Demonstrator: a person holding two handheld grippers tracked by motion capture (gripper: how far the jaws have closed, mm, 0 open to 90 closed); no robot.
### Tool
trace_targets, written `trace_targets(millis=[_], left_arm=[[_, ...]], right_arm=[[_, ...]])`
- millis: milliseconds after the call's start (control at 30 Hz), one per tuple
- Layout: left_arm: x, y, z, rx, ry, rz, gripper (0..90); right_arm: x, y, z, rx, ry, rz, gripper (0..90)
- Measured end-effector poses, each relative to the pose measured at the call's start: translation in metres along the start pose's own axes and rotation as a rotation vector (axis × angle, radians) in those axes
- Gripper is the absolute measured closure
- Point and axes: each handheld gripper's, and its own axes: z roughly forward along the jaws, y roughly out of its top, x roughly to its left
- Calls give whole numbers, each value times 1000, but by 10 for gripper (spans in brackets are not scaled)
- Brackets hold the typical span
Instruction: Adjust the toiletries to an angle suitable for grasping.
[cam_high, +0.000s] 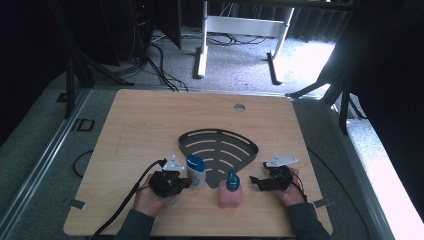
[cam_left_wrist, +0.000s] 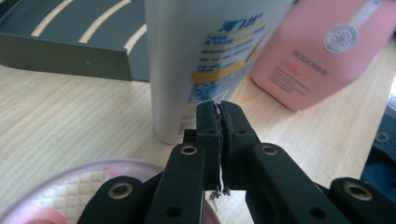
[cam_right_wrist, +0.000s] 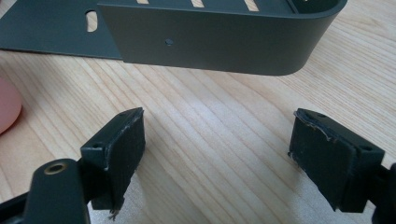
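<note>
Nudging white bottle (cam_left_wrist: 196, 60) with left gripper (cam_left_wrist: 219, 109) pinched together, empty, bottle just ahead of tips, beside pink bottle (cam_left_wrist: 322, 51); keep push low. Right gripper (cam_right_wrist: 217, 149) gaping, empty, facing grey rack (cam_right_wrist: 219, 39).

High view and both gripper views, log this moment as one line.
left gripper: shut, empty, beside white bottle | right gripper: open, empty | pink bottle: upright before grey rack
</note>
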Motion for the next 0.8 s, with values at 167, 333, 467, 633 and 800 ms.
trace_targets(millis=[167, 333, 467, 633, 800], left_arm=[[5, 5, 2, -5, 15, -26, 874], [5, 5, 1, -12, 15, -26, 880], [-4, 6, -5, -37, -24, 11, 883], [-11, 10, -8, -64, -48, 33, 887], [-18, 15, -9, -82, -79, 43, 893]], right_arm=[[0, 0, 0, 0, 0, 0, 180], [0, 0, 0, 0, 0, 0, 180], [0, 0, 0, 0, 0, 0, 180], [0, 0, 0, 0, 0, 0, 180], [0, 0, 0, 0, 0, 0, 180]])
